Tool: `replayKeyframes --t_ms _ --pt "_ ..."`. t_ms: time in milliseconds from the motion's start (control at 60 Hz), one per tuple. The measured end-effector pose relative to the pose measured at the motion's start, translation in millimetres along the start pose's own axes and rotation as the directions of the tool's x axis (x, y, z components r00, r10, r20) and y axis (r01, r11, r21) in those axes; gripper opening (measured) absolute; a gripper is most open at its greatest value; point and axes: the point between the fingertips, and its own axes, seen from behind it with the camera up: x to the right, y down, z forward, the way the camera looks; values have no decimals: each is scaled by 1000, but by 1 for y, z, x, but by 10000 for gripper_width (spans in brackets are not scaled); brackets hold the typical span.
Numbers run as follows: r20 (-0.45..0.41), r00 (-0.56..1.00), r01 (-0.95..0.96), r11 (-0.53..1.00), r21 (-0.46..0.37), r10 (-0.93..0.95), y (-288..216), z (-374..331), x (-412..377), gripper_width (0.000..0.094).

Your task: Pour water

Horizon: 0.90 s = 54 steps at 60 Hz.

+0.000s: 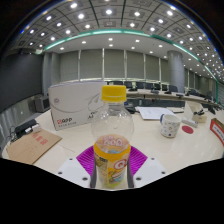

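I count one bottle (112, 140), and it sits right between my gripper's (112, 170) two fingers, so near the camera that it fills the middle of my view. It is a clear plastic bottle with a yellow cap (114, 94) and a yellow and orange label (112, 172) round its lower half. It stands upright: its long axis runs straight up and down, cap at the top, neck pointing toward the ceiling lights, base hidden down between the fingers. The two purple pads (87, 160) show one at each side of the label, both right against it as far as I can see, so I read my gripper as clamped on the bottle; I cannot see whether its base rests on anything. Beyond the bottle, ahead of the fingers, is a pale table (70, 150). On it I count one white box (75, 105) with red print, standing behind and to the left of the bottle, one flat brown piece (35, 143) lying further left, and one white mug (170, 126) off to the right, well apart from the bottle. Some small items near the mug are too small for me to tell.
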Motion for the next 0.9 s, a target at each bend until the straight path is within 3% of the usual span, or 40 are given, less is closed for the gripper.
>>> replayKeyframes --t_ms 217,383,533,633,767,900 --pt "110 961 -255 967 -4 254 -50 -2 -2 401" --pt "246 776 -597 802 -11 581 -129 16 21 399" --pt "372 426 -863 494 -106 825 -194 44 52 397" --pt "399 138 -952 232 -197 907 -215 72 87 397" --pt "352 -234 -939 -116 -325 906 -217 104 123 396" --pt "278 -548 -810 -417 -413 789 -208 133 147 400"
